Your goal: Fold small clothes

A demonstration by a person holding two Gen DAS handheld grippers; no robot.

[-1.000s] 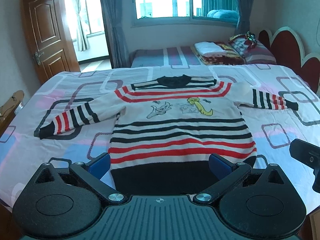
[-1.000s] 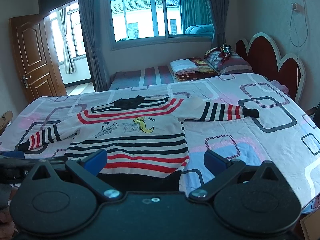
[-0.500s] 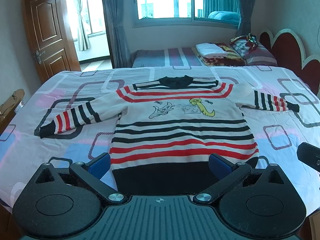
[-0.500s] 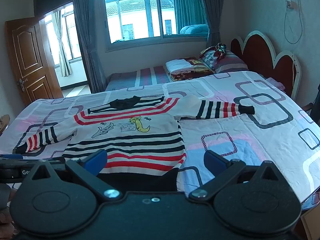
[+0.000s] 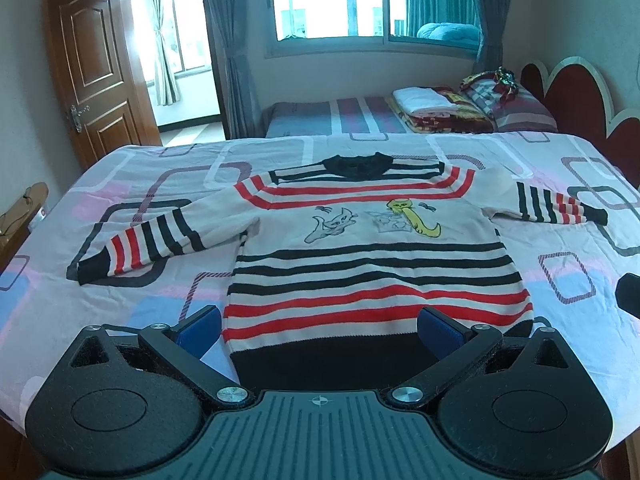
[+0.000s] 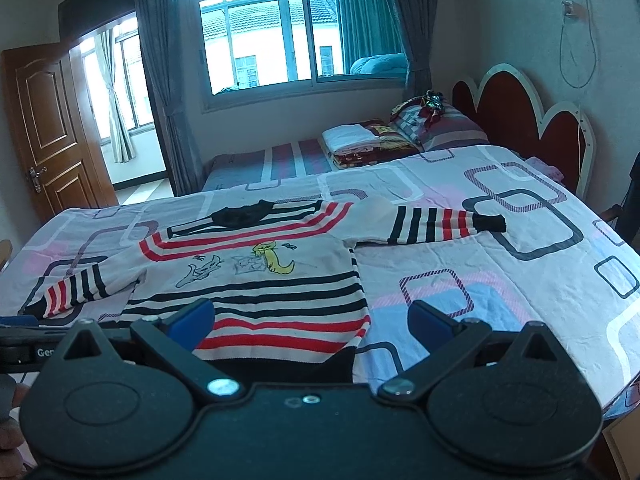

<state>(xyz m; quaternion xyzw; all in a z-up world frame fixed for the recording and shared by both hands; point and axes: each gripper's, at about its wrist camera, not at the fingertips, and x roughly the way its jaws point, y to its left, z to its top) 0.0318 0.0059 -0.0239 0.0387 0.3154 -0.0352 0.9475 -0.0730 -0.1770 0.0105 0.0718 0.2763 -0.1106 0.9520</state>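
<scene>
A small striped sweater with cartoon figures lies flat, front up, on the bed, sleeves spread to both sides. It also shows in the right wrist view. My left gripper is open and empty above the sweater's black hem. My right gripper is open and empty above the hem's right corner. A part of the right gripper shows at the right edge of the left wrist view. The left gripper shows at the left edge of the right wrist view.
The bed has a patterned sheet and a red headboard at the right. Folded blankets and pillows lie on a second bed by the window. A wooden door stands at the left.
Both grippers have pulled up and back slightly; the right wrist view has tilted upward. The sweater has not moved.
</scene>
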